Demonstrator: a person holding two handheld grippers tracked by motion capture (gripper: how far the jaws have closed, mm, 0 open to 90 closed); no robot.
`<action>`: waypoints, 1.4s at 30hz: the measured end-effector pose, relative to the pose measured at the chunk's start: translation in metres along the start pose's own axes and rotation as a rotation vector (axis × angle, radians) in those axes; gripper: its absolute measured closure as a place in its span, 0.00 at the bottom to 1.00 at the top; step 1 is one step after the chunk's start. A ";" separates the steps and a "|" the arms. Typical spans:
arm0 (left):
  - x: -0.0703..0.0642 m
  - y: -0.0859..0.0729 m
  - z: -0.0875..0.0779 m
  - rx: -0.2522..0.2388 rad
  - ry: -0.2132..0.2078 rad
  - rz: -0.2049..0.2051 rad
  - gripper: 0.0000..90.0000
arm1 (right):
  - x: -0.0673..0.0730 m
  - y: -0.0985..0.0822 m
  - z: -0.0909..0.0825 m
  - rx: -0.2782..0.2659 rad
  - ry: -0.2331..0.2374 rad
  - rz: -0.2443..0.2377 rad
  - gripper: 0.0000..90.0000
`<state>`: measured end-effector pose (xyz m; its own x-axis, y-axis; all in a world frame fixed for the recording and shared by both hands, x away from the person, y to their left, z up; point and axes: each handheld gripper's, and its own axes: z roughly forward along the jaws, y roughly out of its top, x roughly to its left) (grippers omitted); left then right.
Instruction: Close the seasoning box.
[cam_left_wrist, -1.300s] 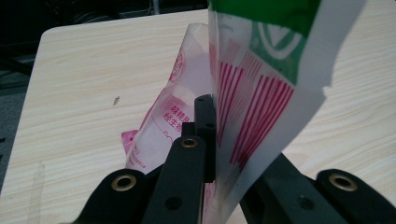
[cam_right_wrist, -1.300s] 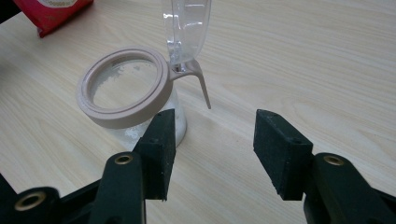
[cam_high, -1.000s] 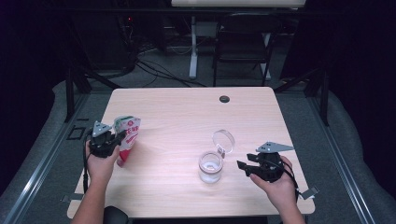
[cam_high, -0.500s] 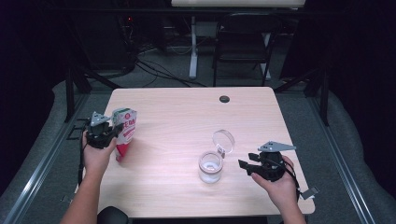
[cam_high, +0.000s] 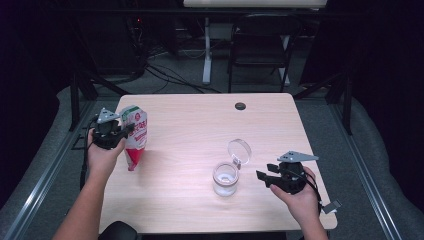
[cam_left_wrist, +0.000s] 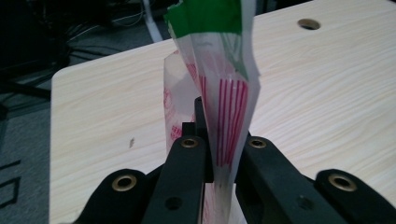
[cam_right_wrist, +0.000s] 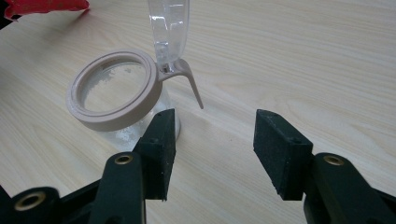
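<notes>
A red, white and green pouch (cam_high: 135, 136) hangs over the table's left edge, pinched in my left gripper (cam_high: 119, 134). In the left gripper view the pouch (cam_left_wrist: 219, 88) stands upright between the shut jaws of that gripper (cam_left_wrist: 219, 156). A clear glass jar (cam_high: 225, 178) with a beige rim and its hinged lid (cam_high: 240, 149) swung open stands right of the table's middle. My right gripper (cam_high: 263, 178) rests open just to the right of it. Seen along its jaws, the jar (cam_right_wrist: 119, 95) sits left of the open right gripper (cam_right_wrist: 212, 151), with a little white powder inside.
The light wooden table (cam_high: 200, 125) has a round cable hole (cam_high: 240, 106) near its far edge. Beyond the table stand a black chair (cam_high: 260, 55) and loose cables on the floor. Dark metal rails run along both sides.
My left gripper has lifted the pouch and carried it toward the far left, turning it more upright. The right gripper and jar have stayed put.
</notes>
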<state>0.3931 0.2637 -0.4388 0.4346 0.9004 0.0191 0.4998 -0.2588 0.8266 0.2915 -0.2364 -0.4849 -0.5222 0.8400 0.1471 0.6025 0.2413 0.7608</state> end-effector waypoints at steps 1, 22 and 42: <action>-0.003 0.002 -0.001 -0.002 -0.006 0.011 1.00 | 0.000 0.000 0.000 -0.003 0.003 0.002 0.54; -0.076 0.030 0.001 -0.017 -0.209 0.162 1.00 | 0.002 0.001 -0.001 0.024 -0.009 -0.034 0.57; -0.124 -0.003 0.000 -0.010 -0.366 0.275 1.00 | 0.007 0.006 -0.012 0.008 0.037 -0.033 0.71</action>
<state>0.3376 0.1524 -0.4433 0.7871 0.6155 0.0398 0.3226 -0.4659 0.8239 0.2842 -0.2345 -0.4721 -0.5638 0.8129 0.1460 0.5897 0.2725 0.7603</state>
